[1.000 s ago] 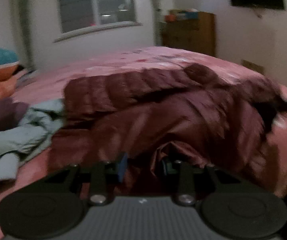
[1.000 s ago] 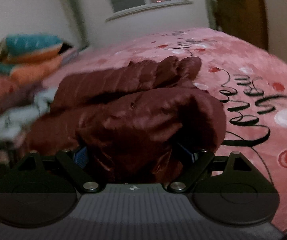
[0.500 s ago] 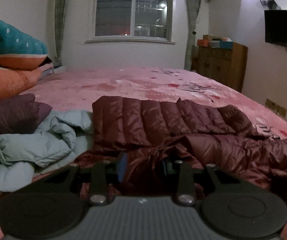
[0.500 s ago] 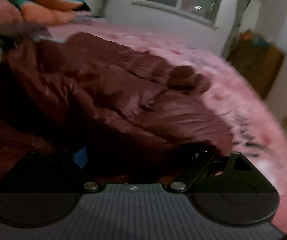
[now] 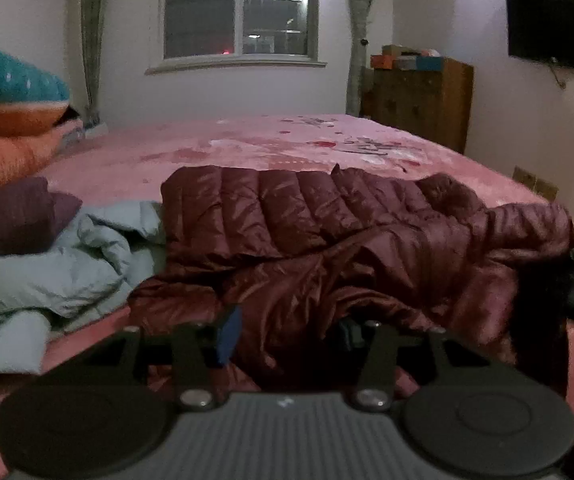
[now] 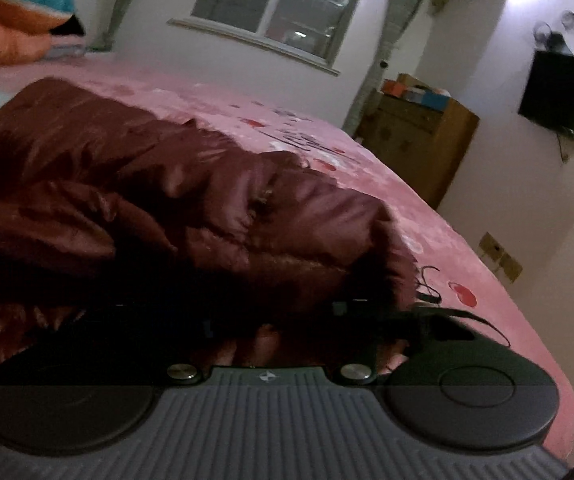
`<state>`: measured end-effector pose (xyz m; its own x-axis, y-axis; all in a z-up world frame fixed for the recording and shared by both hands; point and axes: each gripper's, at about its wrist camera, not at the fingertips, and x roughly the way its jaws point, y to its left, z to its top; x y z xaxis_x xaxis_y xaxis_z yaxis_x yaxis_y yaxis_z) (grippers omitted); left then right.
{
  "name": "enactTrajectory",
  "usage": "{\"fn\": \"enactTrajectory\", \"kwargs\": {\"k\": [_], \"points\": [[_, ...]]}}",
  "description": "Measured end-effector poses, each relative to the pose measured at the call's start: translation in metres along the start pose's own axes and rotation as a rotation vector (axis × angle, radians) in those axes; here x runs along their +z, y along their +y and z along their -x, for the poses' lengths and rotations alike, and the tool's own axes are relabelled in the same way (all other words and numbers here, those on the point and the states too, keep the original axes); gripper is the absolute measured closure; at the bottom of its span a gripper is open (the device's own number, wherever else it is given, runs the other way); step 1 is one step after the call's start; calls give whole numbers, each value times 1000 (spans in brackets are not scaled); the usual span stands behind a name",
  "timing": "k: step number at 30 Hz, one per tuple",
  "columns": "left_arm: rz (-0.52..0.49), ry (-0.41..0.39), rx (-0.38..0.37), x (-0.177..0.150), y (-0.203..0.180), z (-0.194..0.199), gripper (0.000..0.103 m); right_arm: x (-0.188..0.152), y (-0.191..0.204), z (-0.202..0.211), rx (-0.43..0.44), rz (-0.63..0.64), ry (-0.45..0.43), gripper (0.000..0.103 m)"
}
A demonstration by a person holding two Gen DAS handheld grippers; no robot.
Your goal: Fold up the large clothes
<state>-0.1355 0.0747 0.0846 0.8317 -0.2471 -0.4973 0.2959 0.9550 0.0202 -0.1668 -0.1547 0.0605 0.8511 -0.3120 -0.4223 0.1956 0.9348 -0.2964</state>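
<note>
1. Maroon down jacket (image 5: 327,232) lies half folded on the bed, its quilted back panel flat at the far side and a looser layer heaped over the near side, right in front of both my grippers.
2. Its long axis runs left to right across my left wrist view, from the squared hem end beside the pale blue garment (image 5: 47,276) to the bunched end at the right, near the bed's edge.
3. My left gripper (image 5: 287,332) sits at the near edge of the left half. Its jaws are opening, shiny fabric bunches between the fingers, and as far as I can see the pads are no longer pressing on it.
4. My right gripper (image 6: 275,320) is at the bunched right end (image 6: 327,232), so that end is its to work. Its jaws are closing with jacket fabric between them, but the fingertips are lost in shadow, so I cannot tell whether they have bitten yet.
5. I judge the next fold turns on the right end being carried leftward along that long axis.
6. Pink bedspread (image 5: 247,148) with red hearts and black script covers the bed; it looks soft and will give under pressure.
7. Stacked pillows (image 5: 11,120) sit at the left, a window (image 5: 239,8) faces me, and a wooden dresser (image 5: 419,100) and wall television (image 5: 559,32) stand at the right.
</note>
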Motion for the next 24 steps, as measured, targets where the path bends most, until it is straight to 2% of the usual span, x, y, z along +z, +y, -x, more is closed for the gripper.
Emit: {"fn": "enactTrajectory", "kwargs": {"k": [3,5,17,24], "points": [[0,4,-9,-1,0,6,55,0,-21,6,15,-65,5,91],[13,5,-11,-1,2,12,55,3,-31,11,24,-100,8,94],[-29,13,-87,-11,-3,67,55,10,-76,104,32,-107,-96,99],[-101,63,-154,-31,-13,91,54,-17,-80,125,12,-105,-46,99]]}}
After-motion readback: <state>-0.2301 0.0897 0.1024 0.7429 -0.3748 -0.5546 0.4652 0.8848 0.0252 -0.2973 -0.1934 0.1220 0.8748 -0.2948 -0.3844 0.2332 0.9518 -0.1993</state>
